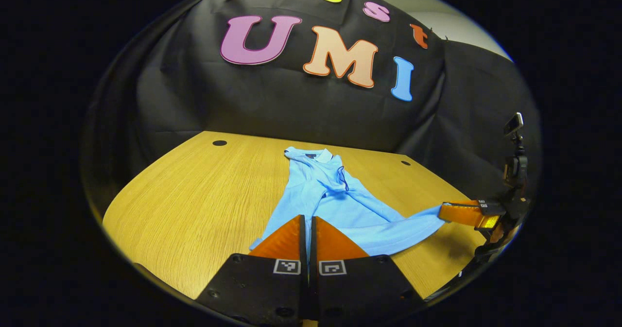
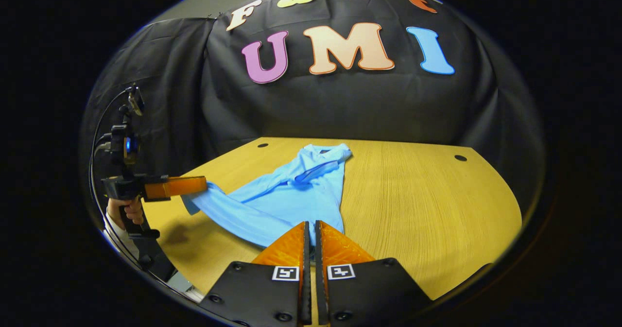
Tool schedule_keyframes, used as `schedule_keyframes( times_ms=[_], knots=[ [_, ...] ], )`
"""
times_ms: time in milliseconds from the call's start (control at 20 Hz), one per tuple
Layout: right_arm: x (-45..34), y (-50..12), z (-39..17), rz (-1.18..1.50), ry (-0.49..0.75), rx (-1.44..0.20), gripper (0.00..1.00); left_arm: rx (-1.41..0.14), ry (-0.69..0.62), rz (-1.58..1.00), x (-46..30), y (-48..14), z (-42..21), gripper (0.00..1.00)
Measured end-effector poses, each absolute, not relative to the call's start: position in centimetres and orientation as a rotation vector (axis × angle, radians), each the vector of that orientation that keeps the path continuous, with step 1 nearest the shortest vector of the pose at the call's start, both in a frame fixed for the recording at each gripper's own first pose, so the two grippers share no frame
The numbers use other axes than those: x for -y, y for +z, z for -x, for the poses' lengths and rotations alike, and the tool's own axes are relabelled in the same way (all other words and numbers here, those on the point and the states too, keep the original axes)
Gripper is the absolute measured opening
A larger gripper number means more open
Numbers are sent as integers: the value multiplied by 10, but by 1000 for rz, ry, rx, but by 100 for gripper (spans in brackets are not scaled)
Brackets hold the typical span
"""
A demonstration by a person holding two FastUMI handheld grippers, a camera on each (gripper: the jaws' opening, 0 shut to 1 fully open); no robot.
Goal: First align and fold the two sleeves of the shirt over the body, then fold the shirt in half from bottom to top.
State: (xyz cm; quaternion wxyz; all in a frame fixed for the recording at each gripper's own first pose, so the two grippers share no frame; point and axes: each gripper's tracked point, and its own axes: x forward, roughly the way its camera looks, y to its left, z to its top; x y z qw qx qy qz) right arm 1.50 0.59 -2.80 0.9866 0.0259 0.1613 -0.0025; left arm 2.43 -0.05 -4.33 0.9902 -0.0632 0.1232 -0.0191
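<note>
Shirt (image 1: 335, 196) of pale blue cloth lies on the wooden bench (image 1: 194, 205), collar toward the black cloth wall at the back and hem toward the cameras. Its body is rumpled, with folds running across the chest, and the dark-edged placket shows just below the collar.

In the left gripper view, the left hand-held gripper (image 1: 309, 220) has its two fingers pressed together with only a thin slit between them, and the near edge of the shirt runs into that slit, so it is pinching the hem. To the right in that view, the right hand-held gripper (image 1: 444, 211) reaches in from the side with its fingertips at a corner of the blue cloth, which is drawn out toward it and lifted a little off the bench, casting a shadow below.

In the right gripper view, the right hand-held gripper (image 2: 311, 226) also shows its fingers closed on a thin slit with the shirt (image 2: 282, 196) edge between them. At the left of that view the left hand-held gripper (image 2: 204, 185) holds a stretched corner of the cloth, and a person's hand (image 2: 127, 210) grips its handle.

Small dark round holes sit in the bench (image 2: 427, 205) top near its far corners.
</note>
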Motion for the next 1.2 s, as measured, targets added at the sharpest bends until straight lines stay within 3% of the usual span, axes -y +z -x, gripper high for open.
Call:
schedule_keyframes(
  times_ms=[750, 1200],
  knots=[
    [62, 25, -237, -66, -202, -325, 7, -145, 117, 179, -61, 33, -201, 0],
    [105, -22, -321, -189, -270, -378, 6, -213, 233, 163, -109, -9, -307, 0]
  ],
)
